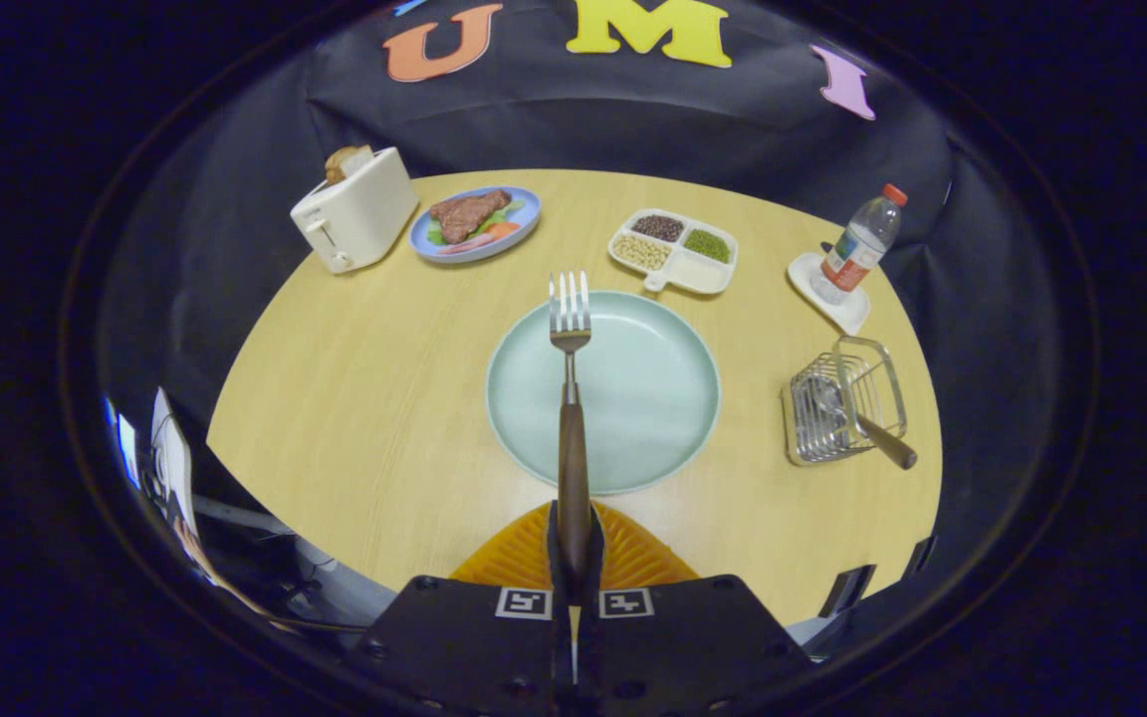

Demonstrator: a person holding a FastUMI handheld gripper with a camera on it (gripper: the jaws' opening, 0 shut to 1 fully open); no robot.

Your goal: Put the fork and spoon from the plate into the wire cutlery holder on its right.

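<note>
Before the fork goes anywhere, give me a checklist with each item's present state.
1. Grip: the hand-held gripper is shut on the fork, both fingers on its brown handle. Ok.
2. Fork attitude: it points straight ahead, tines out over the green plate. Ok.
3. Spoon: already lying in the wire cutlery holder, handle sticking out toward the table edge. Ok.
4. Room in the holder beside the spoon: cannot tell.
5. Path to the holder, right of the plate: bare table between them. Ok.
6. Water bottle: standing beyond the holder, apart from it. Ok.
</note>
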